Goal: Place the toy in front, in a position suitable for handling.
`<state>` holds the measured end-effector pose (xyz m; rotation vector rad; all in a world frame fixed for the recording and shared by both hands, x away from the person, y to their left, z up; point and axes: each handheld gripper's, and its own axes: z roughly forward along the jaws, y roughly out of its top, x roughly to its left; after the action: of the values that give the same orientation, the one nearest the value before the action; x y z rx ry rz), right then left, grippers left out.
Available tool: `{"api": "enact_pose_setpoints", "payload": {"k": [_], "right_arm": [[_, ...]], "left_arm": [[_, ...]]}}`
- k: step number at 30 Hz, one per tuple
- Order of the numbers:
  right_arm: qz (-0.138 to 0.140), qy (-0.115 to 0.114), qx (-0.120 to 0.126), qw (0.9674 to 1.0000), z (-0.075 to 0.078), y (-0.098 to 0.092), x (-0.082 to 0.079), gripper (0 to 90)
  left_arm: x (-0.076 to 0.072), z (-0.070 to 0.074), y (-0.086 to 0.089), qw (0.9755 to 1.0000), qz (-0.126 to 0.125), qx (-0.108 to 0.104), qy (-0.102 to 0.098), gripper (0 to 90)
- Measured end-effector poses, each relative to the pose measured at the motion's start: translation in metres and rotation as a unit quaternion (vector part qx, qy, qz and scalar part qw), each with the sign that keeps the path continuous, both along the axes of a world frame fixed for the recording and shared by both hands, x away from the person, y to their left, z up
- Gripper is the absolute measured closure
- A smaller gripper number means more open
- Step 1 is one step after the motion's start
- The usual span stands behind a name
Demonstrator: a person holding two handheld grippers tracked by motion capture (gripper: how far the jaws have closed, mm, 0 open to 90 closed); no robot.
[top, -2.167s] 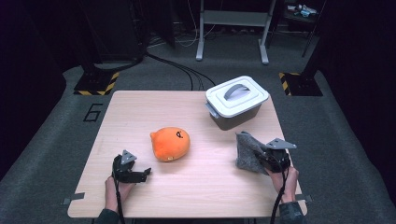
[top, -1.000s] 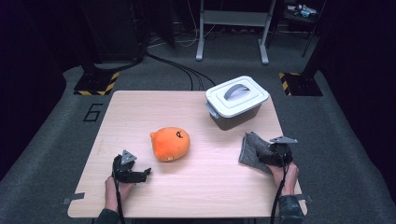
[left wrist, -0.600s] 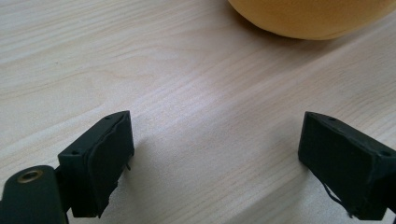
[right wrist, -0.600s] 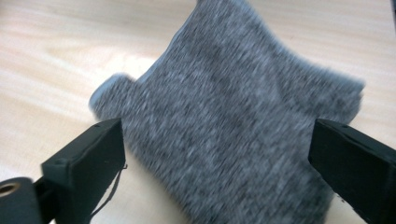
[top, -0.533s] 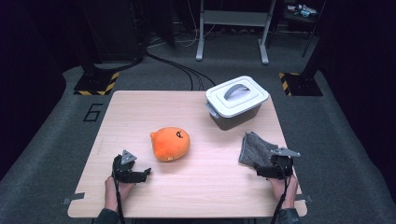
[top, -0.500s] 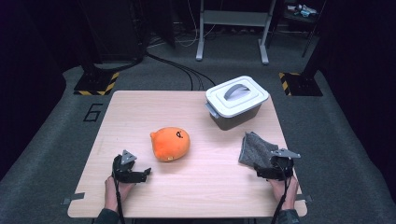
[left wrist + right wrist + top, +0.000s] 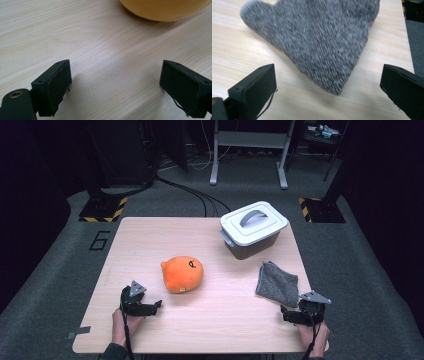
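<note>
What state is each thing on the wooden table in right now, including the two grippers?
White lidded plastic bin: lid on, handle lying flat, upright at the table's far right.
Grey knitted cloth: folded, lying flat on the table, released.
Orange round plush toy: resting on the table, untouched.
Right gripper: jaws have just been opening, now wide open, nothing between them, cloth just ahead.
Left gripper: open, empty, low over the table.

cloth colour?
Speckled grey knit; the cloth shows best in the right gripper view.
</note>
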<state>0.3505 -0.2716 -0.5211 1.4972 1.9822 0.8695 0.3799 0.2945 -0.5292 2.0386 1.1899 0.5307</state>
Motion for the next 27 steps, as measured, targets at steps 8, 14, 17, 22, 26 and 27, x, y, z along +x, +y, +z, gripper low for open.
{"api": "enact_pose_setpoints", "payload": {"k": [8, 14, 17, 22, 26, 27], "right_arm": [[-0.004, 0.015, -0.013, 0.9998, -0.007, -0.003, 0.001, 0.0], [0.000, 0.018, -0.008, 0.9998, -0.008, -0.005, 0.001, 0.7], [0.000, 0.020, -0.002, 0.9998, -0.008, -0.006, 0.001, 0.9], [-0.001, 0.019, 0.001, 0.9998, -0.008, -0.006, 0.002, 1.2], [0.000, 0.019, 0.002, 0.9998, -0.008, -0.006, 0.002, 1.2], [0.000, 0.019, 0.002, 0.9998, -0.008, -0.006, 0.002, 1.2]], "left_arm": [[-0.005, 0.011, -0.002, 0.9990, -0.011, -0.043, -0.009, 10.3], [-0.005, 0.027, -0.016, 0.9979, -0.037, -0.049, -0.020, 10.4], [-0.002, 0.036, -0.024, 0.9973, -0.050, -0.048, -0.026, 10.4], [0.004, 0.050, -0.034, 0.9962, -0.062, -0.048, -0.037, 10.4], [0.013, 0.062, -0.039, 0.9959, -0.065, -0.045, -0.042, 10.5], [0.016, 0.065, -0.040, 0.9958, -0.067, -0.045, -0.044, 10.5]]}}
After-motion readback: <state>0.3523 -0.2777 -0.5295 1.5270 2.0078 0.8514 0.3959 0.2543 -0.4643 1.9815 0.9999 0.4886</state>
